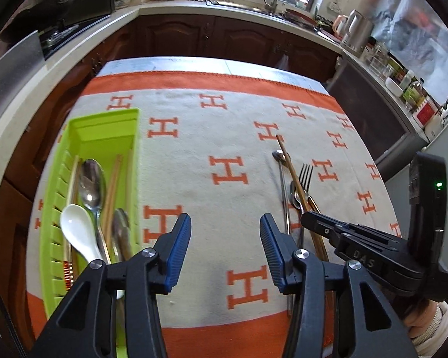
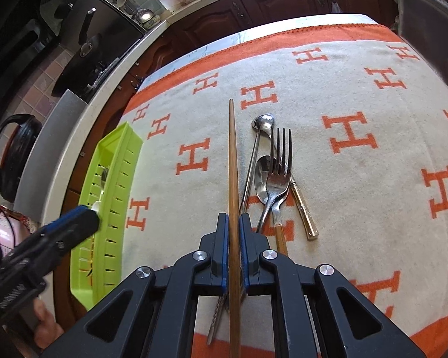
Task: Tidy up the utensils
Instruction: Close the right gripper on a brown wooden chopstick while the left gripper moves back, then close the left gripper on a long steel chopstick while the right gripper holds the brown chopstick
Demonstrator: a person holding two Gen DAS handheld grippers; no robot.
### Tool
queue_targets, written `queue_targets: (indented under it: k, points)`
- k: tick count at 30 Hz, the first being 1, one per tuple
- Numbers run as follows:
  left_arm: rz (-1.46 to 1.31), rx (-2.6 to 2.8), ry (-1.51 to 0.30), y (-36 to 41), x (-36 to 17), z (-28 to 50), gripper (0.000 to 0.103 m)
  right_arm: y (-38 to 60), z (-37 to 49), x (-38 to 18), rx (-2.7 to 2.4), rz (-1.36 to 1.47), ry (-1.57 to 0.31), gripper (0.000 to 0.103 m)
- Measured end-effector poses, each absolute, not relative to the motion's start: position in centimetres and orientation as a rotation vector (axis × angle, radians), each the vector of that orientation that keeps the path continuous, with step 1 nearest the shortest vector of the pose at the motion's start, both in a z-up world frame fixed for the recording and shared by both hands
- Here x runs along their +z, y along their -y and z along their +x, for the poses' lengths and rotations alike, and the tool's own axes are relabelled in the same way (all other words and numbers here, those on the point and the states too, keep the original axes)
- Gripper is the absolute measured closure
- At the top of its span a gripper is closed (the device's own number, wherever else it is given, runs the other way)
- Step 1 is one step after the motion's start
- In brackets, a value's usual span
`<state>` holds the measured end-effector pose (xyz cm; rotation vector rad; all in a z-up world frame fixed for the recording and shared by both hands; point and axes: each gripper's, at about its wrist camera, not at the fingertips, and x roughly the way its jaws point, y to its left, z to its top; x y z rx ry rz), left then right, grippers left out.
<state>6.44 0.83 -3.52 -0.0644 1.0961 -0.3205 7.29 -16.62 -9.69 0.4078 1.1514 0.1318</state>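
Note:
A lime-green utensil tray (image 1: 104, 128) (image 2: 116, 161) lies at the left of the cloth. It holds a white ceramic spoon (image 1: 76, 229), a steel spoon (image 1: 91, 185) and wooden chopsticks (image 1: 112, 191). My left gripper (image 1: 225, 238) hangs open over bare cloth just right of the tray, with nothing between its jaws. My right gripper (image 2: 233, 235) is shut on a long wooden chopstick (image 2: 232, 149), which points away from me. Right of it lie a small steel ladle (image 2: 261, 123), a fork (image 2: 279, 161), a steel spoon (image 2: 261, 179) and a gold-handled utensil (image 2: 306, 211).
An orange and cream cloth with H marks (image 1: 230, 155) covers the table. Dark wood cabinets (image 1: 224, 38) and a pale countertop (image 1: 194, 7) run behind it. A person's hand (image 2: 44, 325) holds the left gripper (image 2: 74, 220) beside the tray.

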Motion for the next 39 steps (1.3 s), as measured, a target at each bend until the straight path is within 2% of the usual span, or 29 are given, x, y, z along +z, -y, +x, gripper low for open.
queue_targets:
  k: [16, 28, 29, 31, 32, 33, 39]
  points:
    - [-0.008, -0.416, -1.239, 7.2, -9.9, 7.7, 0.055, 20.7, 3.8, -8.4, 0.101, 0.459, -1.113, 0.096]
    - [0.190, -0.338, -1.176, 9.7, -11.0, 7.4, 0.055, 21.2, 3.3, -8.9, 0.095, 0.459, -1.110, 0.096]
    - [0.208, -0.338, -1.161, 9.9, -10.9, 7.2, 0.058, 21.1, 3.3, -8.8, 0.094, 0.457, -1.109, 0.096]
    - [0.192, -0.375, -1.156, 10.0, -10.8, 7.1, 0.075, 21.0, 3.2, -8.8, 0.095, 0.457, -1.107, 0.096]
    - [0.183, -0.384, -1.155, 10.1, -10.7, 7.1, 0.095, 20.9, 3.2, -8.8, 0.096, 0.457, -1.106, 0.096]
    - [0.162, -0.393, -1.161, 9.9, -10.8, 7.2, 0.099, 20.9, 3.1, -8.7, 0.096, 0.457, -1.106, 0.096]
    - [0.067, -0.378, -1.201, 8.1, -10.2, 7.0, 0.099, 20.2, 2.6, -7.6, 0.109, 0.446, -1.091, 0.096]
